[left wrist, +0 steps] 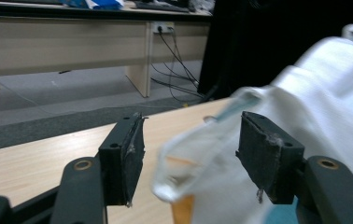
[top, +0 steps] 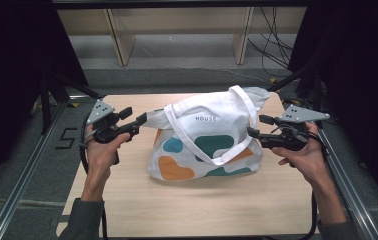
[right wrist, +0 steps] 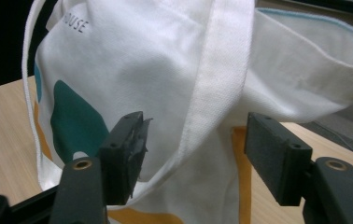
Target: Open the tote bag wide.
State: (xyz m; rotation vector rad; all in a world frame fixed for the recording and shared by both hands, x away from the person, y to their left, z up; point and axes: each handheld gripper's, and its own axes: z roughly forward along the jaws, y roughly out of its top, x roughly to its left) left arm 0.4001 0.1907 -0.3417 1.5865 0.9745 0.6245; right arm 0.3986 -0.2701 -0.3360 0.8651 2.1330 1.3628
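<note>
From above, the white tote bag (top: 207, 137) sat slumped at the middle of the table (top: 127, 205), and we held the left gripper (top: 139, 121) and right gripper (top: 253, 132) level at its two ends, wrists low, as if to work its mouth. Along the left gripper (left wrist: 191, 154), the jaws stood spread with a blurred fold of the bag's edge loose between them. Along the right gripper (right wrist: 195, 156), the jaws gaped around the strap (right wrist: 212, 88), unpinched.
</note>
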